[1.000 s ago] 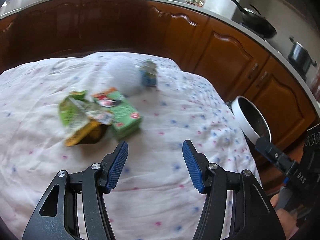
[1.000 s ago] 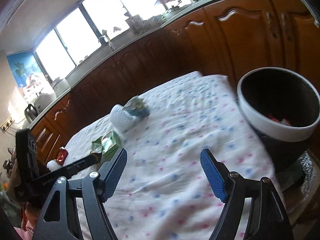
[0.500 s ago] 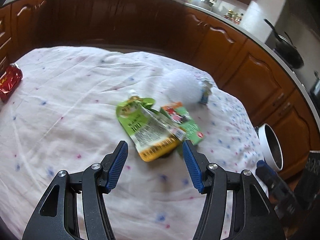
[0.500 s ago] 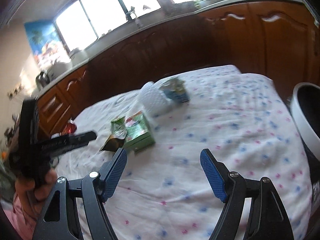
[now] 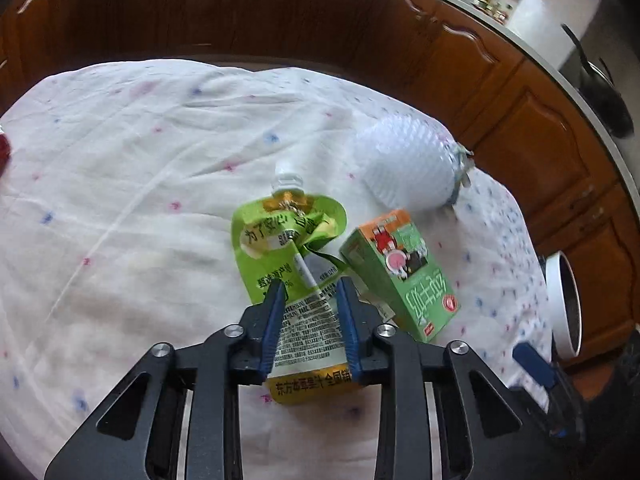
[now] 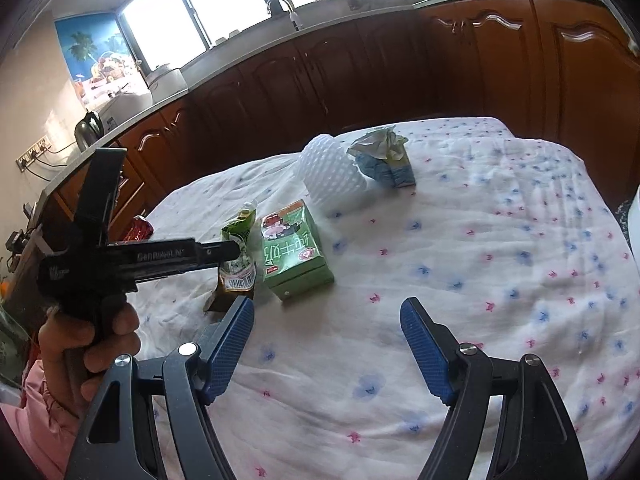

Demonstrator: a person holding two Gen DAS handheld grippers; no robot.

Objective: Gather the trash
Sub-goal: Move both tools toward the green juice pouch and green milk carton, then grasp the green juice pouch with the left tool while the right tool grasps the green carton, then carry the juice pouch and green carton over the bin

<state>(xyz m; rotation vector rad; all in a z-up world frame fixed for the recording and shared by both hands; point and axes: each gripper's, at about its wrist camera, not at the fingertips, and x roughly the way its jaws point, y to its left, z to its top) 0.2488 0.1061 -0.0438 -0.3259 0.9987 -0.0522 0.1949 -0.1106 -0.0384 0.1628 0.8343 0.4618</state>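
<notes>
My left gripper (image 5: 310, 292) is shut on a crumpled green drink pouch (image 5: 288, 240) with a white spout, which lies on the flowered tablecloth (image 5: 120, 200). The pouch also shows in the right wrist view (image 6: 238, 252), with the left gripper (image 6: 232, 250) on it. A green milk carton (image 5: 400, 276) lies just right of the pouch and also shows in the right wrist view (image 6: 294, 252). Behind them are a white foam net (image 5: 404, 164) and a crumpled blue carton (image 6: 382, 160). My right gripper (image 6: 328, 320) is open and empty above the cloth.
A white-rimmed black bin (image 5: 564, 304) stands off the table's right side. A red wrapper (image 6: 138, 228) lies at the table's far left edge. Brown kitchen cabinets (image 6: 400, 72) run behind the table.
My left gripper has moved forward and down onto the green pouch and closed on it. The right gripper has swung left, so the bin has left its view.
</notes>
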